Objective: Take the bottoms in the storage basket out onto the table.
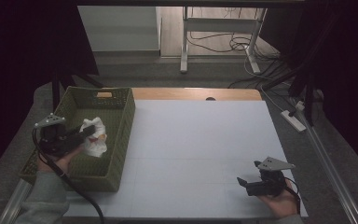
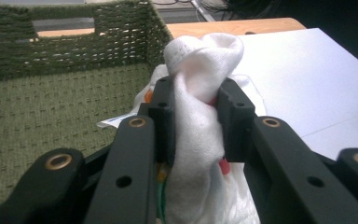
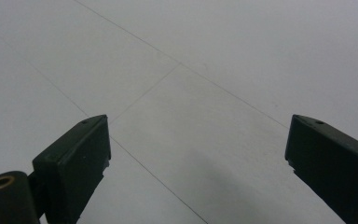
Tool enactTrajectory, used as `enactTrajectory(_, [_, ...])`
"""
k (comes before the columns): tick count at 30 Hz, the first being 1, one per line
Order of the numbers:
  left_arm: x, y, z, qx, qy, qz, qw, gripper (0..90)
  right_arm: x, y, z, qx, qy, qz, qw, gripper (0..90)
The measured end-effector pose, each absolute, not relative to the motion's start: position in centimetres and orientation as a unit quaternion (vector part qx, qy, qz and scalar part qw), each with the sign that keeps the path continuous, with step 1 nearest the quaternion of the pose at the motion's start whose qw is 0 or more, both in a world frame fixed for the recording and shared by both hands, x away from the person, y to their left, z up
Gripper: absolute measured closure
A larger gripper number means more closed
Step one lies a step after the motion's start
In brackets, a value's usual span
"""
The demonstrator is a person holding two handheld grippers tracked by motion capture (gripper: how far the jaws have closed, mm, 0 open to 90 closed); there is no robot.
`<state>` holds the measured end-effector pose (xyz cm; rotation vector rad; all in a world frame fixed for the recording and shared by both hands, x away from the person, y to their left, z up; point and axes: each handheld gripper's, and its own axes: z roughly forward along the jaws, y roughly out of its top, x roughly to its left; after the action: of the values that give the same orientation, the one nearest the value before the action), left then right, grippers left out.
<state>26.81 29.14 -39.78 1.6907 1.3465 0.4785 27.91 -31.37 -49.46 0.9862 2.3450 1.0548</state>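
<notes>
Nearest, right gripper [image 1: 248, 183] hovering over the white table sheet [image 1: 200, 149], jaws standing wide apart; left gripper [image 1: 81, 135] pinching a white cloth [image 1: 94, 137] inside the green woven basket [image 1: 121, 126]; beyond, wooden table edge [image 1: 196, 93], desk legs [image 1: 184, 46] and cables [image 1: 242, 44] lying on the dim floor.

This looks like a lab or test room rather than a home: a white board-covered wooden table [image 1: 200, 140] stands on grey carpet, with a bare metal-legged white desk frame [image 1: 221, 28], loose black cables [image 1: 235, 44] and a white power strip [image 1: 294, 120] on the floor behind, under dim lighting.
</notes>
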Motion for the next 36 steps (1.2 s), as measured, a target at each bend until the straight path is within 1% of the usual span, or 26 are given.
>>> enactTrajectory(18, [26.8,26.6,-38.4,0.677,0.519,0.199,0.483,70.8,27.9,-31.4,-49.4,0.351,0.835,0.377,0.191,7.2])
enactTrajectory(36, [27.3,24.5,-37.9,0.683,0.501,0.193,0.496,70.8,28.0,-31.6,-49.3,0.357,0.830,0.386,0.187,7.2])
